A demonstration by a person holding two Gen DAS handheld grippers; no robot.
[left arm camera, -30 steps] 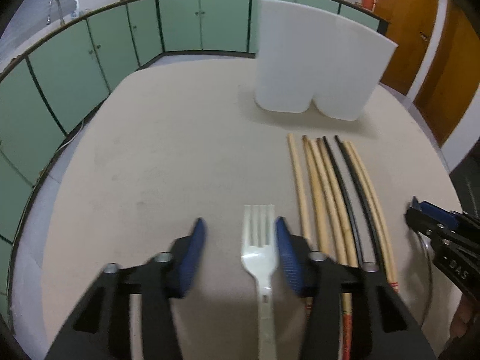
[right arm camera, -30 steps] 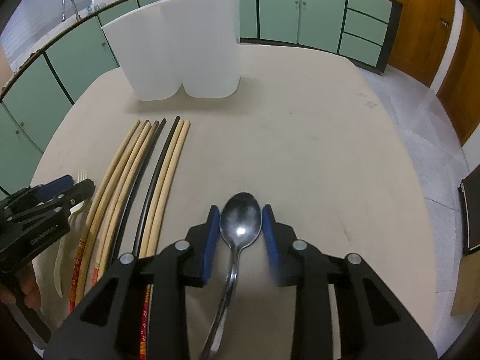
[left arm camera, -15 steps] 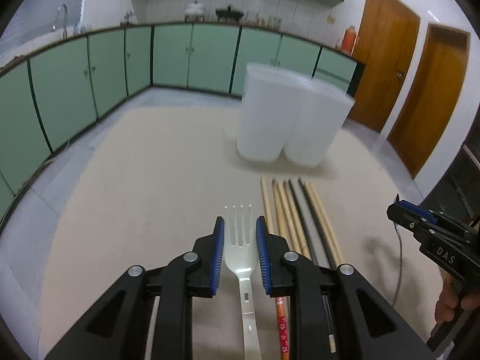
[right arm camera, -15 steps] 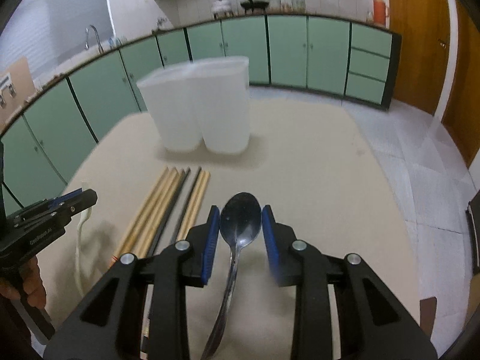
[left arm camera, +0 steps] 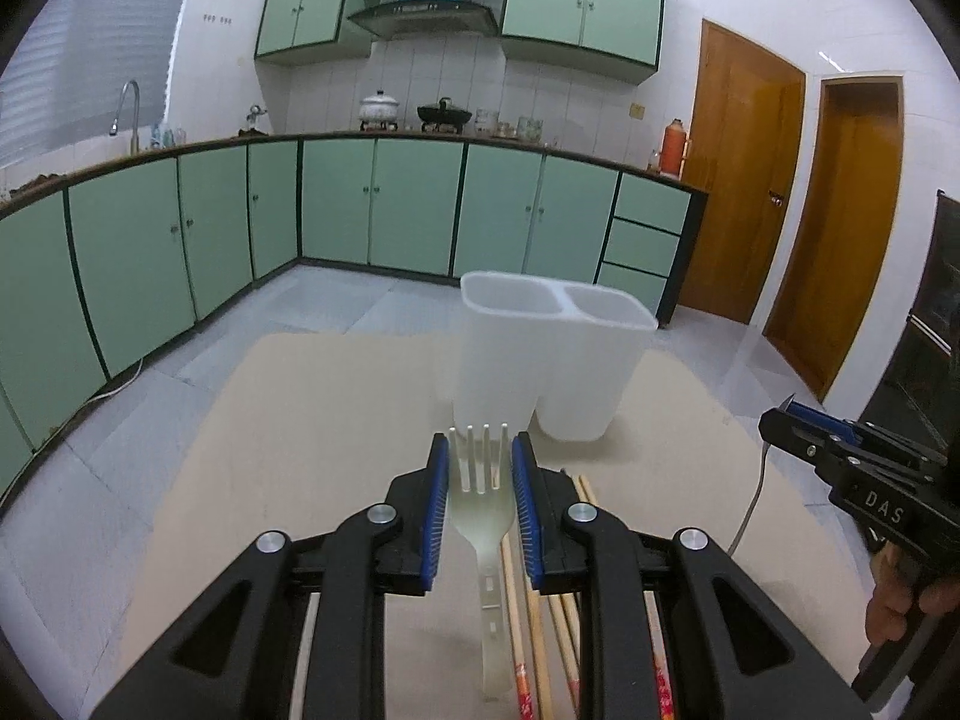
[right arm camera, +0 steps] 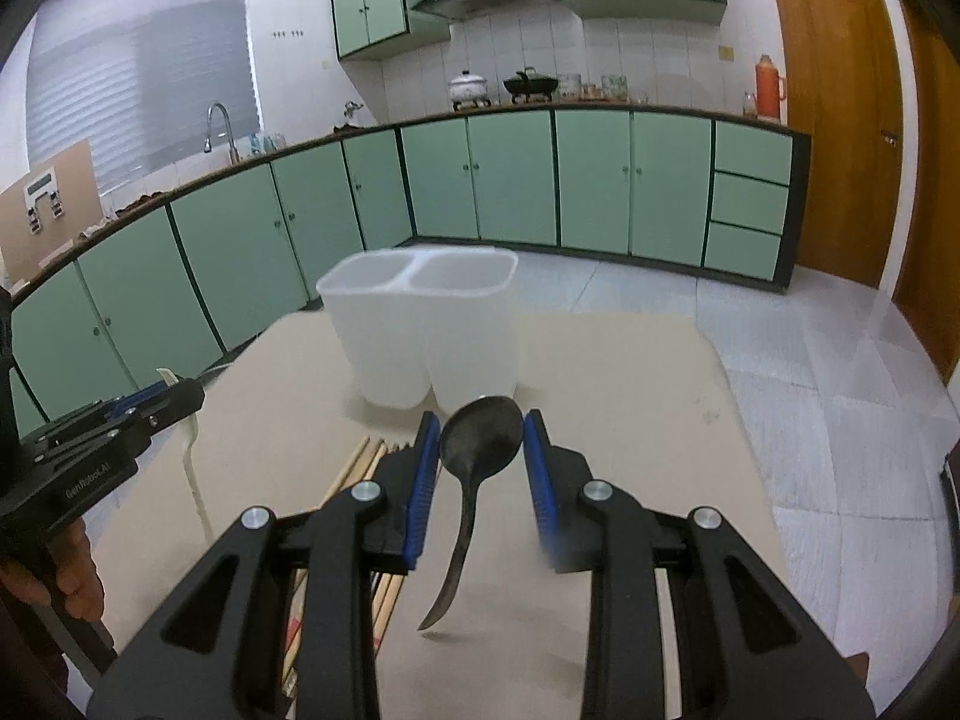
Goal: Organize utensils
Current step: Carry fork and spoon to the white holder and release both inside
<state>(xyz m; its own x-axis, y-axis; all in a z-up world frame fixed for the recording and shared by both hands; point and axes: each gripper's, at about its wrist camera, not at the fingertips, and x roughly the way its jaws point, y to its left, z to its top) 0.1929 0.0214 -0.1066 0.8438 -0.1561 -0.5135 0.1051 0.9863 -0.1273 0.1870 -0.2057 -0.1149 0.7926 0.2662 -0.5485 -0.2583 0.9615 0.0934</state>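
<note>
My left gripper is shut on a white plastic fork, tines forward, lifted off the beige table. My right gripper is shut on a dark metal spoon by its bowl, the handle hanging down above the table. A white two-compartment holder stands upright just beyond both grippers, its openings facing up. Several chopsticks lie on the table under the grippers. Each gripper also appears in the other's view: the right gripper and the left gripper.
The table's far edge lies just behind the holder, with tiled floor beyond. Green cabinets line the walls, and wooden doors stand at the right. A person's hand holds the right gripper's handle.
The left gripper closed on the fork. Both grippers then rose off the table with fork and spoon and tilted up, so the holder's open top and the kitchen wall came into view.
</note>
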